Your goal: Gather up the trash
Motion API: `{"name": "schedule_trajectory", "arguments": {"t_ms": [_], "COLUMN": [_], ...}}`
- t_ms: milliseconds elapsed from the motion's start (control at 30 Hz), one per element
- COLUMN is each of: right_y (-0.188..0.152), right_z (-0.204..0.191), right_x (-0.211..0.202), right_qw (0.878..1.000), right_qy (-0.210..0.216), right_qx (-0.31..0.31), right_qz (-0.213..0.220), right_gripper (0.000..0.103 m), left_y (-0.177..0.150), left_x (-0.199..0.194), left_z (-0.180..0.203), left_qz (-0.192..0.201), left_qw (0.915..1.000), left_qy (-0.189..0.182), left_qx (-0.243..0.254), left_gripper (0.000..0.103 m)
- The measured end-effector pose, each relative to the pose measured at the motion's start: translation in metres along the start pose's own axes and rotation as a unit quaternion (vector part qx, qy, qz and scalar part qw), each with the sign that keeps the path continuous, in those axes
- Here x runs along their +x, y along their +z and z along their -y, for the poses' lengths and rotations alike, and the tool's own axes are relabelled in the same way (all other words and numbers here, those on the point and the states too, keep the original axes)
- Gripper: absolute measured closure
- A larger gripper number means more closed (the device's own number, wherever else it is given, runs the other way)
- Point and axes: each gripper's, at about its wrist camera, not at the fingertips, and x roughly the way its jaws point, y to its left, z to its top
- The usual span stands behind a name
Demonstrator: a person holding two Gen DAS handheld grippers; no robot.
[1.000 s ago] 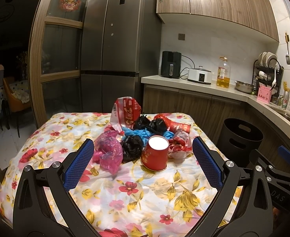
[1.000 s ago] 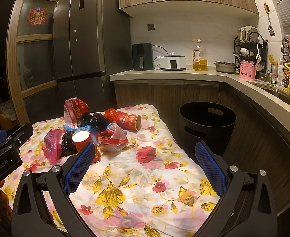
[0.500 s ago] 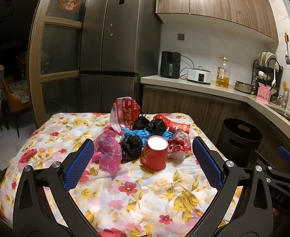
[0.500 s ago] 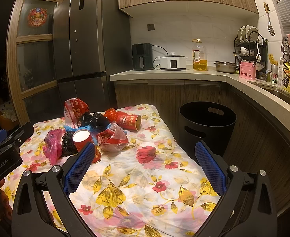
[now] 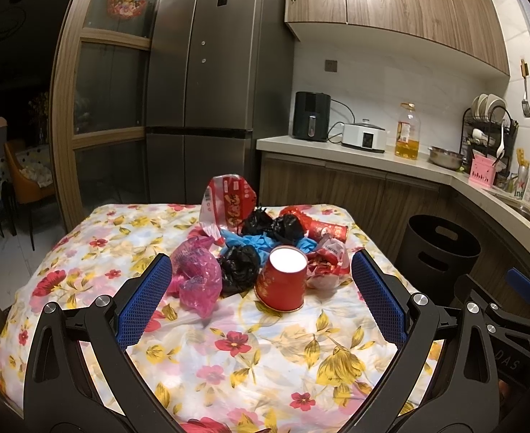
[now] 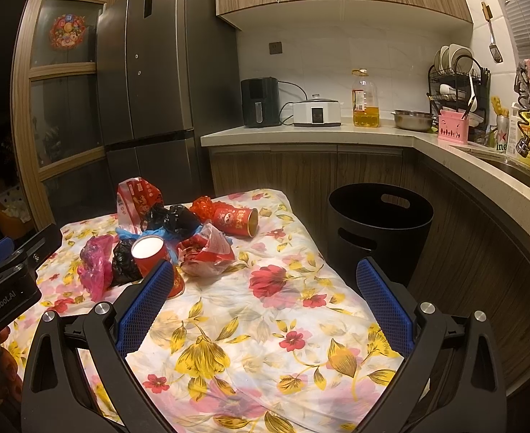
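Observation:
A heap of trash lies on the floral tablecloth [image 5: 229, 353]: an upturned red paper cup [image 5: 282, 278], a pink plastic bag [image 5: 196, 275], black bags [image 5: 239, 267], blue gloves [image 5: 250, 242], a red snack wrapper [image 5: 229, 205], a red-white wrapper [image 5: 328, 263] and a toppled red cup [image 6: 237, 221]. My left gripper [image 5: 261, 296] is open, just short of the upturned cup, with nothing between its pads. My right gripper [image 6: 265, 299] is open over bare cloth, right of the heap; the upturned cup [image 6: 153, 257] sits by its left finger. A black trash bin [image 6: 378, 231] stands right of the table.
A grey fridge [image 5: 214, 83] stands behind the table. The counter [image 6: 308, 133] carries an air fryer, a cooker, an oil bottle, a steel bowl and a dish rack. Wooden cabinets run behind the bin [image 5: 440, 249]. An orange chair [image 5: 23, 176] is at far left.

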Motion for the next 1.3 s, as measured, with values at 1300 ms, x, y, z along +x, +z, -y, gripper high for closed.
{"name": "schedule_trajectory", "arguments": {"t_ms": [1300], "right_y": [-0.010], "right_z": [-0.007], "right_x": [0.075], "right_qw": [0.999], "right_qy": [0.025], "right_qx": [0.002], "right_qz": [-0.019], "right_gripper": [0.013], "left_y": [-0.034], "left_x": [0.102], "left_z": [-0.076], "left_qz": [-0.026], "left_qw": [0.9981], "left_qy": [0.035], "left_qx": [-0.044], "left_gripper": [0.030]}}
